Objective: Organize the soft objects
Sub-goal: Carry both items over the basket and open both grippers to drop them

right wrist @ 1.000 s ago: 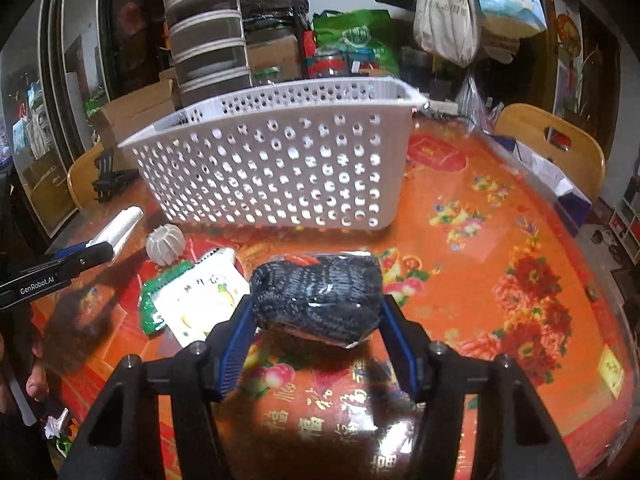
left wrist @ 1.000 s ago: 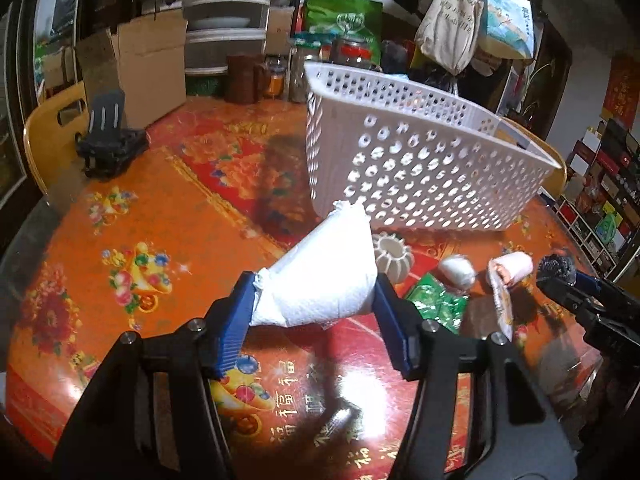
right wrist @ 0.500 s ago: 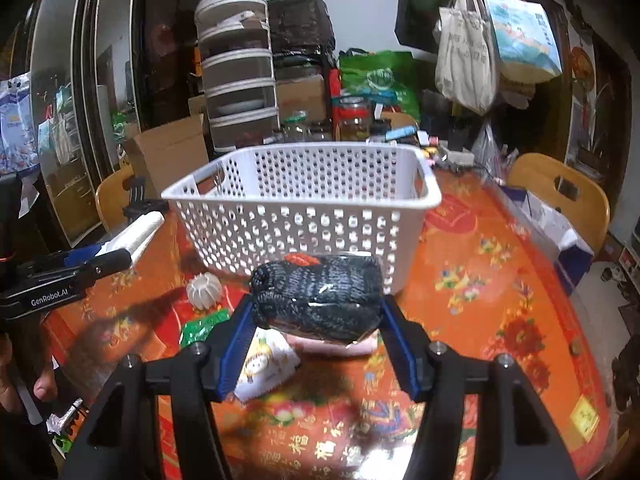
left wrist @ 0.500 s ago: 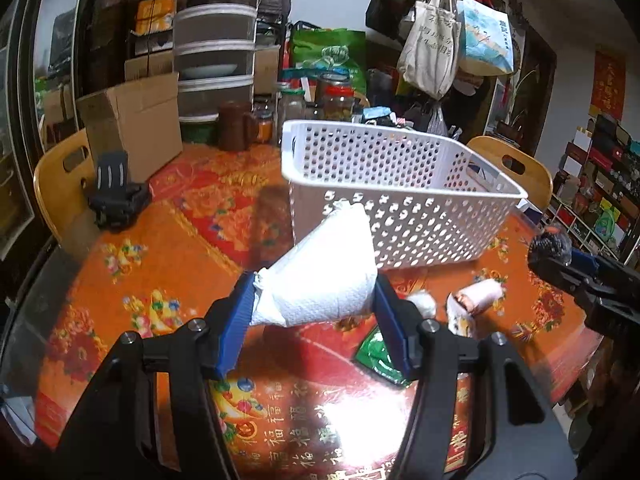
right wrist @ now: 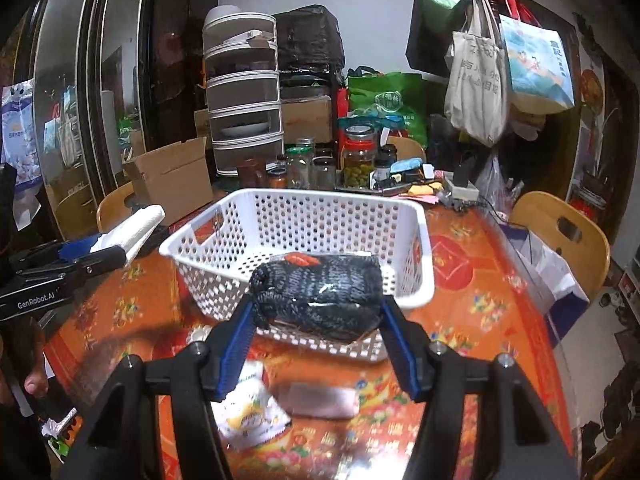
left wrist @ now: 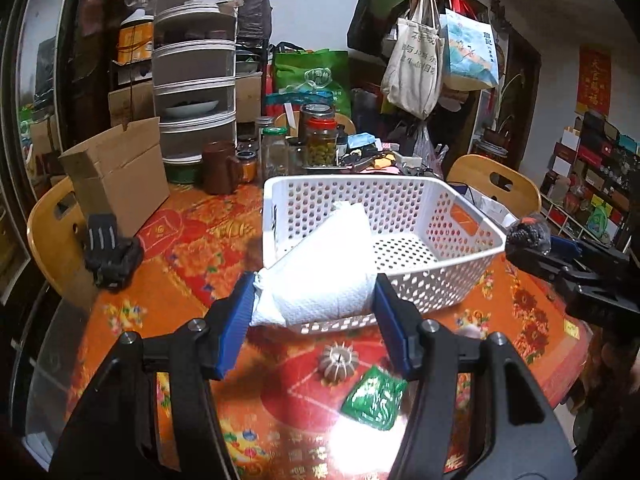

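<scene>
Left wrist: white paper-towel bundle (left wrist: 320, 276), crumpled, conical

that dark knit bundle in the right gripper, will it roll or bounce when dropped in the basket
Probably neither. The knit bundle looks soft and squashed between the right gripper's fingers, so it should land dead in the basket. Its clear wrap may be a bit slick, so it might slide slightly. It seems light, unlikely to tip the basket.

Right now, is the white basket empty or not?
Empty, as far as visible: the white basket shows bare perforated floor; both bundles remain held outside it.
</scene>
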Demonstrator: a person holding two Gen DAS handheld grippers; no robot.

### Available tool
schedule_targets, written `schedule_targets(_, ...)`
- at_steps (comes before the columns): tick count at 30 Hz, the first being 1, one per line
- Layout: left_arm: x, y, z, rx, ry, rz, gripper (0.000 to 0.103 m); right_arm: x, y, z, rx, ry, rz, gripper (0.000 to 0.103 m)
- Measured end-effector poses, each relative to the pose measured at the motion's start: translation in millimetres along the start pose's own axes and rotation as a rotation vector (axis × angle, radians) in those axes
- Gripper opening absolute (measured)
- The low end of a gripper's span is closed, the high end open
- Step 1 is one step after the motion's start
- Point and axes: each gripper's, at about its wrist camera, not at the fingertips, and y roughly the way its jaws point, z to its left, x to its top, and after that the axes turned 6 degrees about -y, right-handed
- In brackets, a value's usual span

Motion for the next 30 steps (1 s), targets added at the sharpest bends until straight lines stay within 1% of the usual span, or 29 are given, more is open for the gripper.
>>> schedule_targets(4,26,13,-6,-0.007,0.012,0.010,0.056,18,13,-8,0.015,-0.002,0.014,0.061)
schedule_targets(9,60,34,-21,-0.006,0.034,0.034,0.056,43,42,-22,0.035,0.020,0.057,0.061)
schedule_targets(11,73,47,-24,-0.013,0.024,0.051,0.056,52,56,-29,0.020,0.024,0.072,0.061)
schedule_targets(13,84,62,-27,0.010,0.029,0.063,0.056,57,69,-36,0.001,0.028,0.091,0.061)
schedule_targets(15,92,84,-31,0.020,0.036,0.103,0.056,62,89,-44,-0.001,0.037,0.125,0.061)
schedule_targets(17,97,108,-36,0.035,0.049,0.151,0.056,62,104,-50,-0.003,0.039,0.154,0.061)
schedule_targets(18,98,120,-38,0.036,0.054,0.175,0.056,63,117,-54,-0.001,0.046,0.185,0.061)
schedule_targets(23,95,178,-46,0.073,0.072,0.283,0.056,62,156,-58,0.013,0.055,0.271,0.061)
schedule_targets(27,88,209,-49,0.113,0.088,0.332,0.056,59,177,-58,0.007,0.043,0.328,0.061)
schedule_targets(30,84,222,-49,0.117,0.093,0.351,0.056,57,189,-56,-0.003,0.020,0.363,0.062)
